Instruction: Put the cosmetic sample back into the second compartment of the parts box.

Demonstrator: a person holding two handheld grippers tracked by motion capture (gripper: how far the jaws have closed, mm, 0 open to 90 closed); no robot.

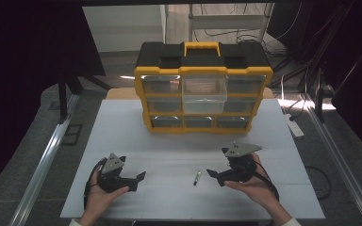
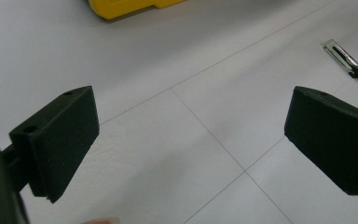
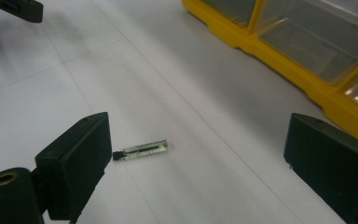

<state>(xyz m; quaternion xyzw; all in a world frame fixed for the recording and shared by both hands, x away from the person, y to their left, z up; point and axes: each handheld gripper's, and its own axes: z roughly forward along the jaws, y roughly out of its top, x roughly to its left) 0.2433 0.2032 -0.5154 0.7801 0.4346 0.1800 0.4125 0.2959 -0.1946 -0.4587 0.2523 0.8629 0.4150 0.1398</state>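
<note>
A person's hands hold two grippers low over a white table (image 1: 122, 127). Left gripper (image 1: 139, 181): jaws wide apart, nothing btwn them, bare tabletop below. Right gripper (image 1: 215, 175): jaws likewise spread wide, empty. A small clear vial w/ black cap (image 1: 197, 177) lies flat on the table btwn the two tools, nearer the right one, touching neither. Farther back stands a yellow-and-black drawer organizer (image 1: 202, 87), its top-middle clear drawer (image 1: 204, 89) pulled out.
</note>
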